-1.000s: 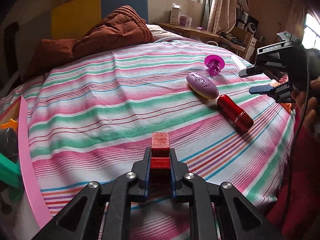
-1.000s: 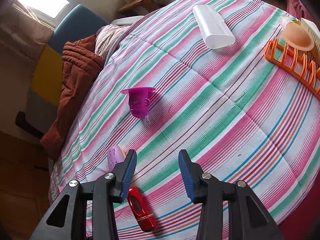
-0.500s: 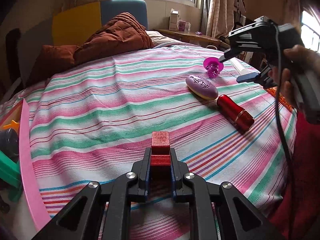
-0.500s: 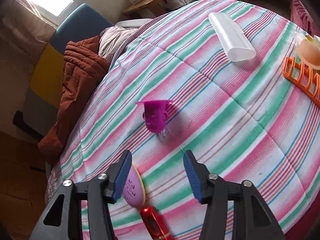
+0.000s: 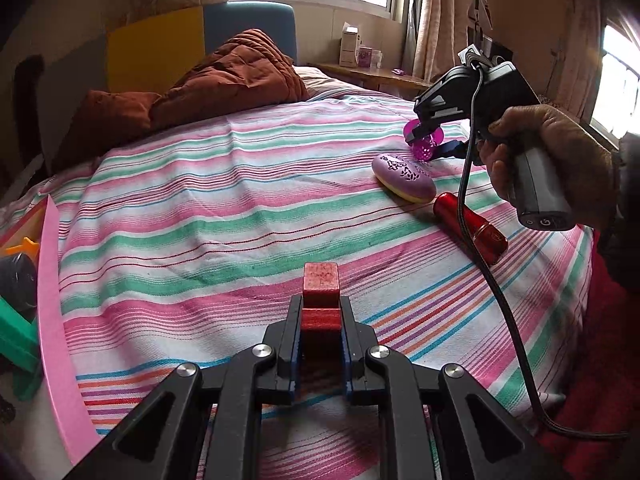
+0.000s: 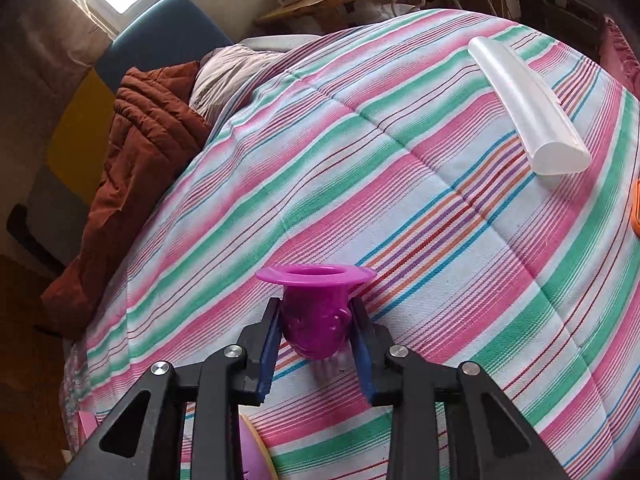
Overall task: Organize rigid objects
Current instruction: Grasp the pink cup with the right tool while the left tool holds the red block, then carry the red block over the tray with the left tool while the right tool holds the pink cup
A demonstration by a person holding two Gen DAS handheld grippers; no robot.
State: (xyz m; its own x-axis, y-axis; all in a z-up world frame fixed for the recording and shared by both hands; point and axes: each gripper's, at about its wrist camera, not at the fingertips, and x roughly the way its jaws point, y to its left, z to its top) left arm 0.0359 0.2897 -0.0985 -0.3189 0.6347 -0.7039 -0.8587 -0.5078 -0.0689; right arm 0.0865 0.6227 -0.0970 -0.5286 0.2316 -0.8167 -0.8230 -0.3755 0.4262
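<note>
On the striped bedspread [image 5: 224, 216], the right gripper [image 6: 318, 328] has its jaws closing around a magenta flanged cup [image 6: 316, 308]. The cup stands between the blue pads with its wide rim just above the fingertips, and both pads look to be touching its sides. In the left wrist view the same cup [image 5: 424, 148] shows at the far right of the bed, partly hidden by the black jaws and by the hand [image 5: 560, 160] that grips the tool's handle. A black cable [image 5: 480, 240] hangs from that tool and crosses in front of a red cylinder [image 5: 472, 228] lying on the spread. Just beyond the cylinder, touching or nearly touching it, lies a lilac oval case [image 5: 402, 178] with a dark pattern on its top, near the cup.

The left gripper [image 5: 320, 320] has its jaws pressed on a red block [image 5: 321, 292], which sticks out past the fingertips above the bed.

Farther off, a white translucent case [image 6: 528, 108] lies well apart from the cup, with open spread between them. An orange rack edge [image 6: 636, 212] peeks in at the right border. A rust-brown quilt [image 5: 208, 80] is bunched at the head of the bed. A pink tray rim [image 5: 52, 300] runs along the left edge, with green and orange items behind it.
</note>
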